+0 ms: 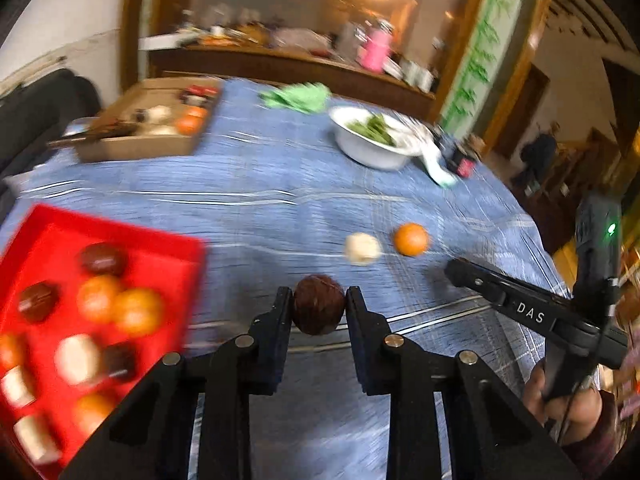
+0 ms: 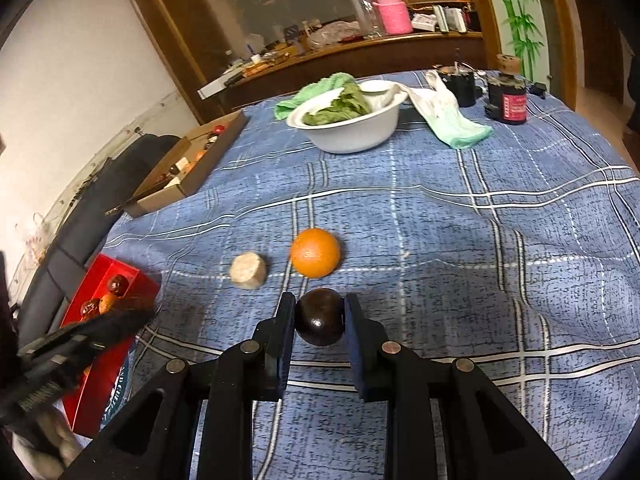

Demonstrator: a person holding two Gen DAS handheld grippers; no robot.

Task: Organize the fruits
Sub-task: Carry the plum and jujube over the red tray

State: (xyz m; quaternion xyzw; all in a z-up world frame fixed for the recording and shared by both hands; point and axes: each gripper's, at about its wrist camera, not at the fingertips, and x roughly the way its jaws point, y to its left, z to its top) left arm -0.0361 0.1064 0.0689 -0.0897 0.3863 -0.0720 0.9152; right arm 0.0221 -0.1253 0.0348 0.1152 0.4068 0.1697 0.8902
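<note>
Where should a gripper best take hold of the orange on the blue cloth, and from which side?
Grip the orange across its widest middle, coming from above. It is round and sits free on the cloth; put the fingers front and back, since the pale piece lies close beside it.

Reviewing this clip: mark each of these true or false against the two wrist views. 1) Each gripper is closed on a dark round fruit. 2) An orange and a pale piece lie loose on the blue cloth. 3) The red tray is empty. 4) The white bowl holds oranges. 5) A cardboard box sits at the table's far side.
1) True: the left gripper and the right gripper each clamp a dark round fruit.
2) True: orange, pale piece, both on the blue cloth.
3) False: the red tray holds many fruits.
4) False: the white bowl holds green leaves.
5) True: cardboard box.
</note>
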